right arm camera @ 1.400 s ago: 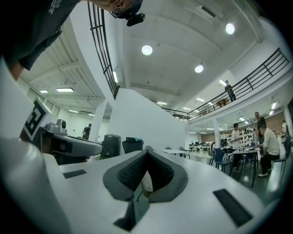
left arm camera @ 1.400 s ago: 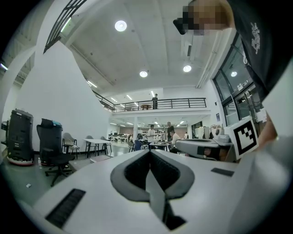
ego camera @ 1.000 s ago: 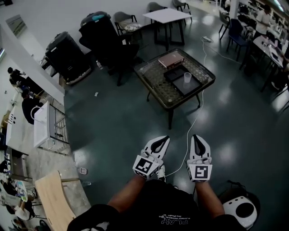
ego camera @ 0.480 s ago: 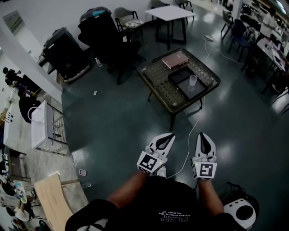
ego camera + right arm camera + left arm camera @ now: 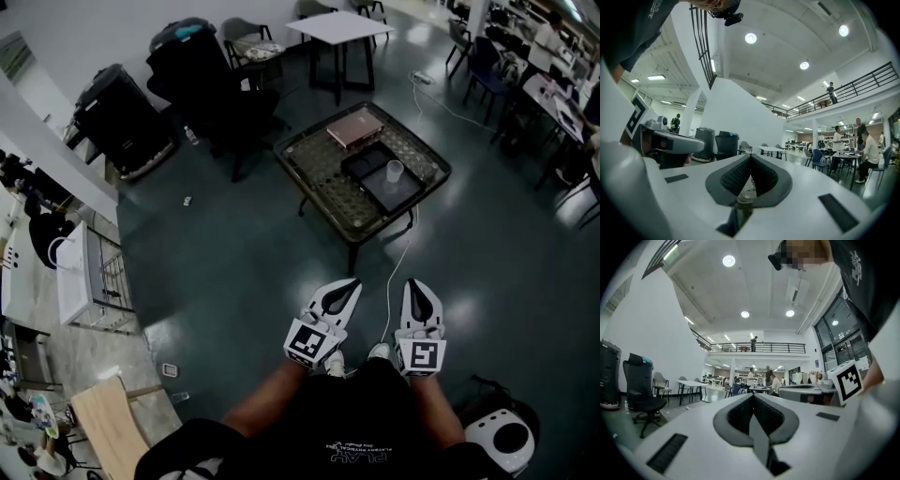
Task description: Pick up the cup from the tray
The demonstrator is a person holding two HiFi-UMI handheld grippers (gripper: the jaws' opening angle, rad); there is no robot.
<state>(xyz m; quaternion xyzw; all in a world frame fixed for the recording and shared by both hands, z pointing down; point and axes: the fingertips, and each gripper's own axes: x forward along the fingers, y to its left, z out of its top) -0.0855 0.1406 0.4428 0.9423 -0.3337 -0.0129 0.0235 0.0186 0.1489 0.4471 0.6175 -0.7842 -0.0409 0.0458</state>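
A clear cup (image 5: 395,171) stands upright on a black tray (image 5: 373,180) on a low glass-topped table (image 5: 319,164), well ahead of me in the head view. Both grippers are held close to my body, far short of the table and above the floor. My left gripper (image 5: 352,283) has its jaws closed together with nothing between them, and its tips (image 5: 752,397) point out into the hall. My right gripper (image 5: 413,283) is likewise shut and empty, its tips (image 5: 750,158) meeting. Neither gripper view shows the cup.
A pink-brown box (image 5: 354,127) lies on the table behind the tray. A white cable (image 5: 392,281) runs across the dark floor from the table toward me. Black office chair (image 5: 211,75), black bins (image 5: 120,112) and a white table (image 5: 339,28) stand beyond. A white round device (image 5: 499,437) sits at lower right.
The head view has shifted a little and the table sits slightly lower in it. Both grippers stay shut in front of my body. A shoe now shows between them.
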